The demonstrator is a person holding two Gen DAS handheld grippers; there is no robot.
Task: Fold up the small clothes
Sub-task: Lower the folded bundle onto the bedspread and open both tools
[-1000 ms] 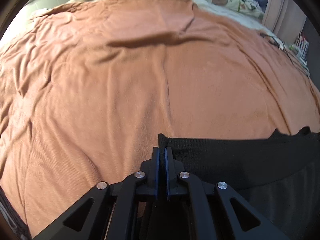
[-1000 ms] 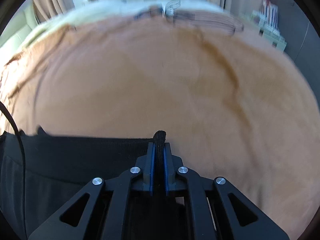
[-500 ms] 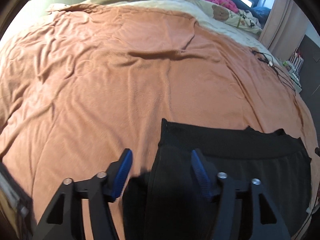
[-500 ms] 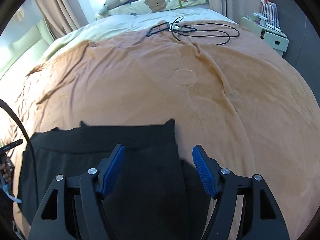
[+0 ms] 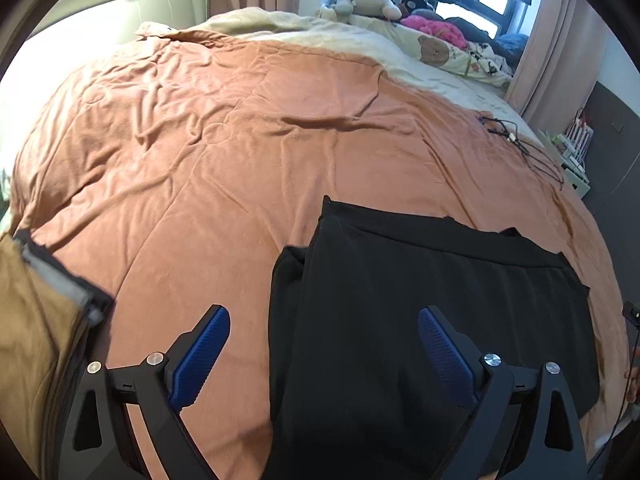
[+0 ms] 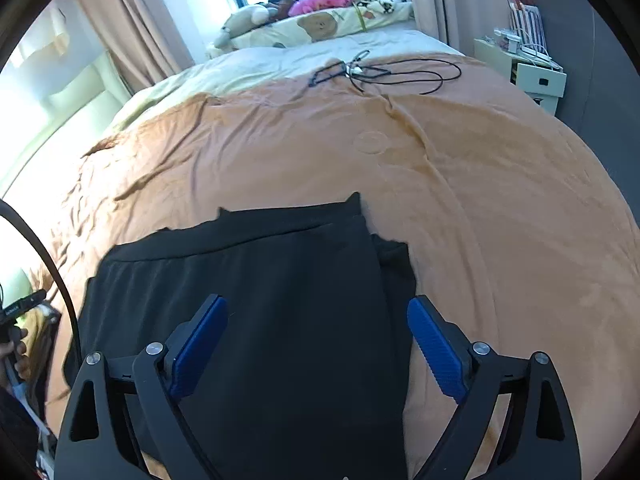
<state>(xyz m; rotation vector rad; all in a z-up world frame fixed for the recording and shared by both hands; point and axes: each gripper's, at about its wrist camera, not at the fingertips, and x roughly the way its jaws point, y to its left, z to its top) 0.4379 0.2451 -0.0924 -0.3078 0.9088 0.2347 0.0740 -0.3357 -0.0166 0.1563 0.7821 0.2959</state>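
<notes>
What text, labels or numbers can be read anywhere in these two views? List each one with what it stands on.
None can be read.
The small black device at the left edge of the right wrist view carries pale lettering, too small and blurred to read.
The items on the white bedside cabinet show no legible print.

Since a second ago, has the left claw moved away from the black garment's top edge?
Yes. The left claw has pulled back and up: the black garment edge it pinched now lies flat ahead on the orange blanket, and its jaws are opening, empty.
</notes>
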